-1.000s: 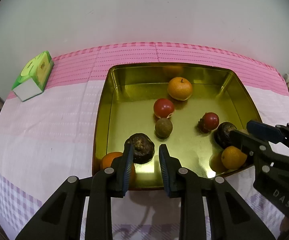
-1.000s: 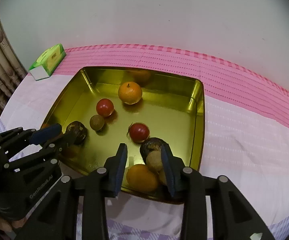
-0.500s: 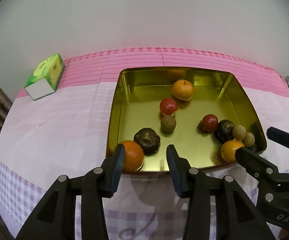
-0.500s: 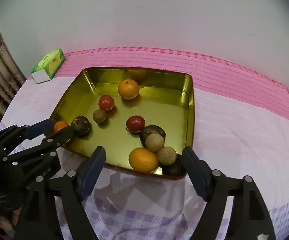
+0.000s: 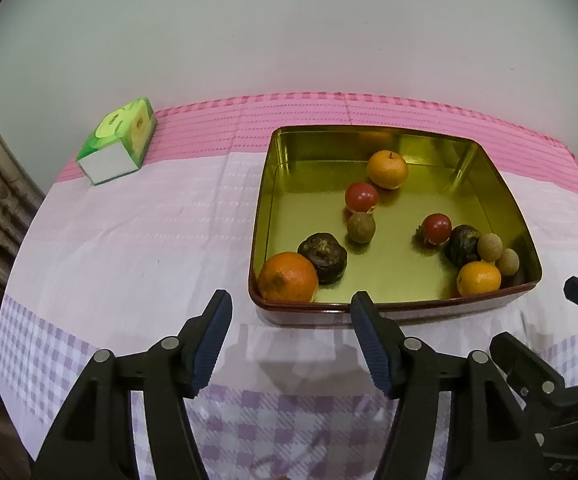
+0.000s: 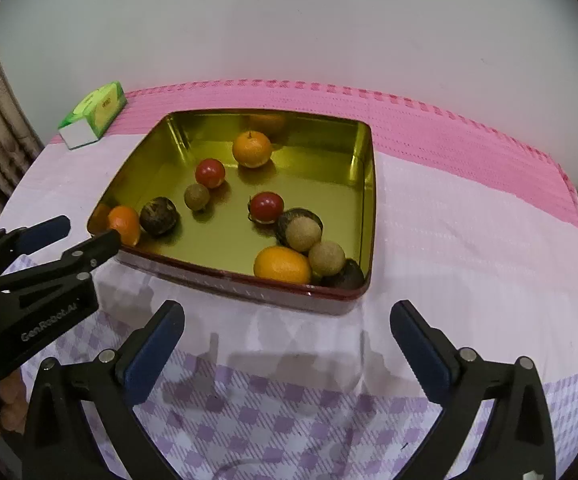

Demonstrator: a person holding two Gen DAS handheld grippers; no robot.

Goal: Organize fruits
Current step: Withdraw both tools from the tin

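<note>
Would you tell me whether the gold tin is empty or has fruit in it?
It has fruit in it: the gold tin holds oranges, small red fruits, dark and tan round ones.

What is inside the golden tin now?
The tin holds three oranges, two red fruits, three tan balls and dark fruits. One dark fruit in the near corner is partly hidden behind a tan ball.

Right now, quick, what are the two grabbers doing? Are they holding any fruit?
Left gripper: fingers opening, nothing between them, no fruit held.
Right gripper: fingers opening wide, nothing between them, no fruit held.
</note>
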